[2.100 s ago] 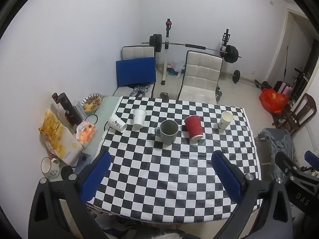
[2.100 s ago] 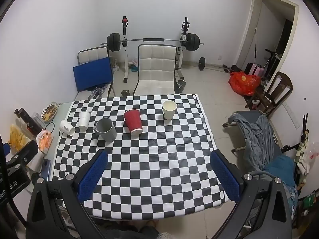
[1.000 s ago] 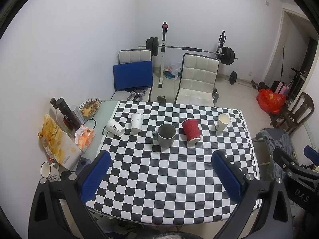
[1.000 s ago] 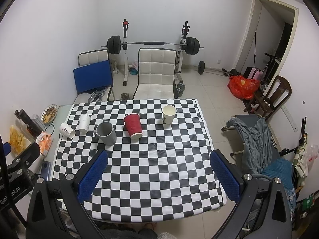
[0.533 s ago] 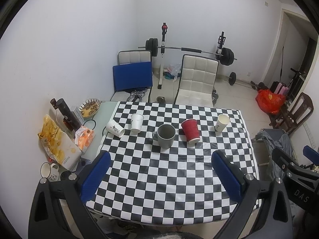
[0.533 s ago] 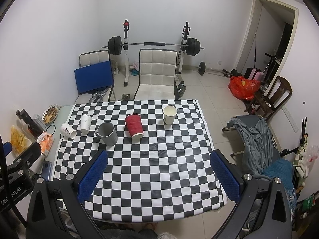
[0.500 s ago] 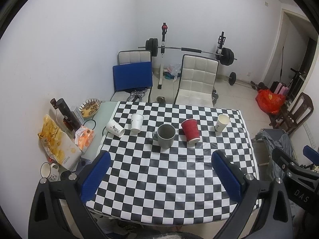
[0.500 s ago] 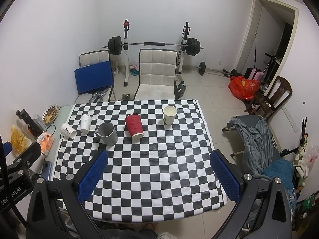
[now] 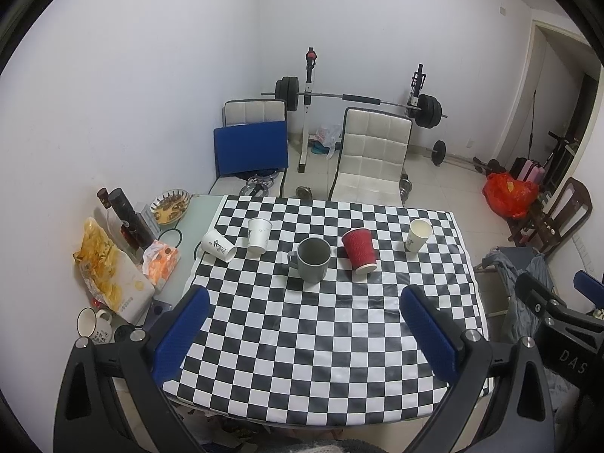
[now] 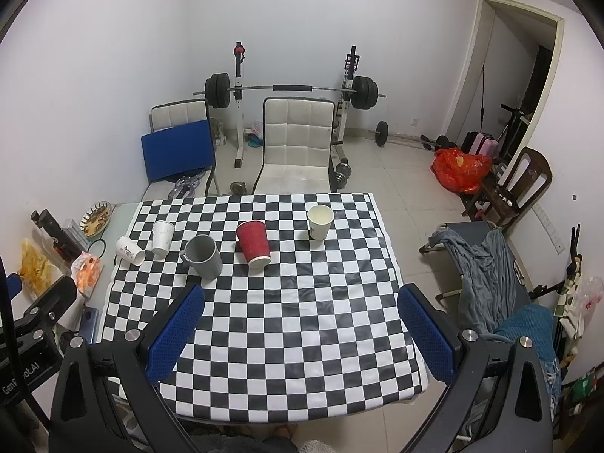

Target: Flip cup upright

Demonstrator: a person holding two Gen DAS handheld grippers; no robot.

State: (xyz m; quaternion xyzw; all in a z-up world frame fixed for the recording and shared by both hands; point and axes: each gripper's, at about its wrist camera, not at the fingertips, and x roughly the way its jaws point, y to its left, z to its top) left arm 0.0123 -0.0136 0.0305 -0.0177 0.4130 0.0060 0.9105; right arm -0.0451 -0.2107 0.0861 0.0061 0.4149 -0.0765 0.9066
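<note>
A red paper cup (image 9: 359,251) (image 10: 254,243) stands upside down on the checkered table (image 9: 321,332) (image 10: 287,324), mid-back. A white printed cup (image 9: 218,245) (image 10: 130,251) lies on its side at the table's left edge. Upright are a white cup (image 9: 259,235) (image 10: 162,237), a grey mug (image 9: 312,259) (image 10: 203,257) and a cream cup (image 9: 418,234) (image 10: 319,222). My left gripper (image 9: 305,336) and right gripper (image 10: 300,334) are open and empty, held high above the table's near side, far from the cups.
A side counter to the left holds snack bags (image 9: 109,275), dark bottles (image 9: 126,217), a bowl (image 9: 170,205) and a mug (image 9: 92,324). Two chairs (image 9: 372,154) and a barbell rack (image 9: 358,98) stand behind the table. Grey cloth on a cot (image 10: 487,275) lies to the right.
Both grippers have drawn back and up a little from the table, so the cups look slightly smaller. No cup has moved.
</note>
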